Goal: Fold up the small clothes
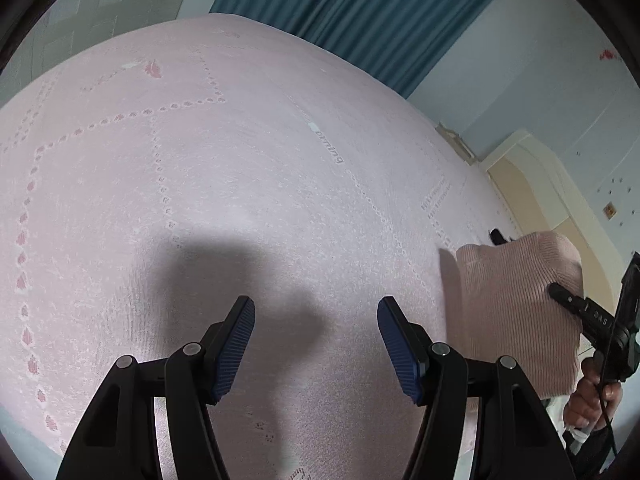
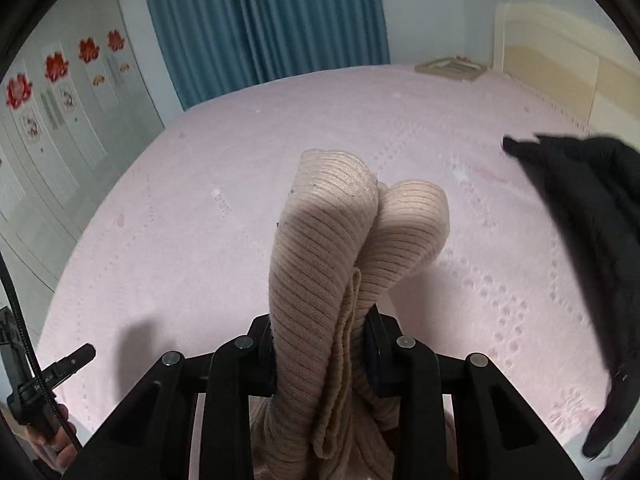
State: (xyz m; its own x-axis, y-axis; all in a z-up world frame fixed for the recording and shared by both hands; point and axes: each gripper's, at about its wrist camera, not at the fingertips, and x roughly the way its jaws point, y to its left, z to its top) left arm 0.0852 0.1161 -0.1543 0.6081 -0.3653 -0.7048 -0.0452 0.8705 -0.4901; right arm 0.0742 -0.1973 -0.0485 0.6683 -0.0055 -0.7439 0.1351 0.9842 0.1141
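Over the pink bed, the left gripper hangs with its jaws apart and empty. To its right, the right gripper is clamped on a bunched beige ribbed garment, its long axis pointing up and away, folds drooping. A black garment lies near the bed's right edge; the middle is open.

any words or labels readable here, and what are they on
"Bunno", roughly, letters turned sideways: woven into the pink bedspread.
White lettering on the right tool's black finger, seen from the left wrist: too blurred to read.
Wall pictures: no legible text.
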